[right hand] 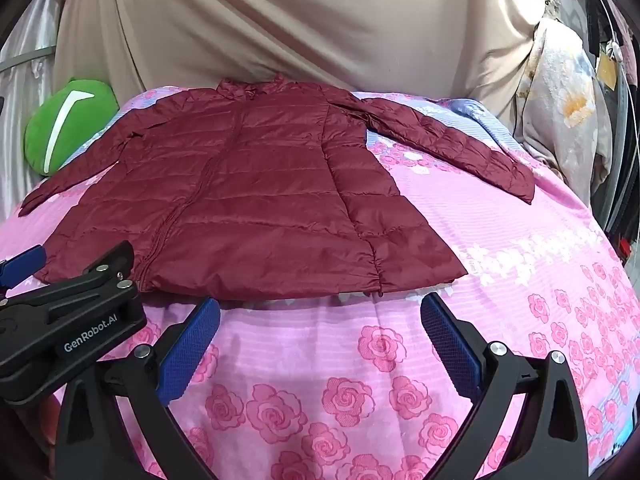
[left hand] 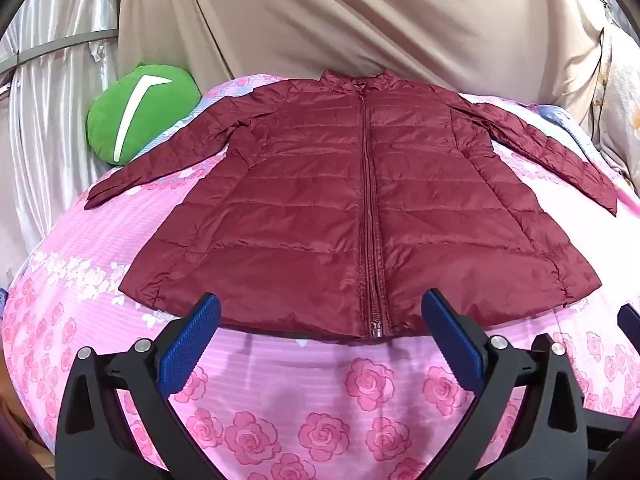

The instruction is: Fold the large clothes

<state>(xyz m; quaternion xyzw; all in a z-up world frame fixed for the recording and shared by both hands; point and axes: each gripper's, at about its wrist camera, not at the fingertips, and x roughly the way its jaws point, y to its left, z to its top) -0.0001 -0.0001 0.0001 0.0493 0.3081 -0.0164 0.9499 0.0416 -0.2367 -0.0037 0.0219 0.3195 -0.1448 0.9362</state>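
A dark red quilted jacket point(left hand: 360, 216) lies flat and zipped on the pink rose-print bedspread point(left hand: 320, 392), collar away from me, both sleeves spread out to the sides. It also shows in the right wrist view point(right hand: 240, 200). My left gripper point(left hand: 320, 320) is open and empty, hovering just before the jacket's hem near the zip end. My right gripper point(right hand: 320, 320) is open and empty, just before the hem's right part. The left gripper's black body point(right hand: 72, 320) shows at the left of the right wrist view.
A green round cushion point(left hand: 140, 112) lies at the bed's far left, next to the left sleeve. A beige cloth point(left hand: 360, 20) hangs behind the bed. Silvery curtain point(left hand: 48, 100) is at the left. Flowered fabric point(right hand: 568, 112) hangs at the right.
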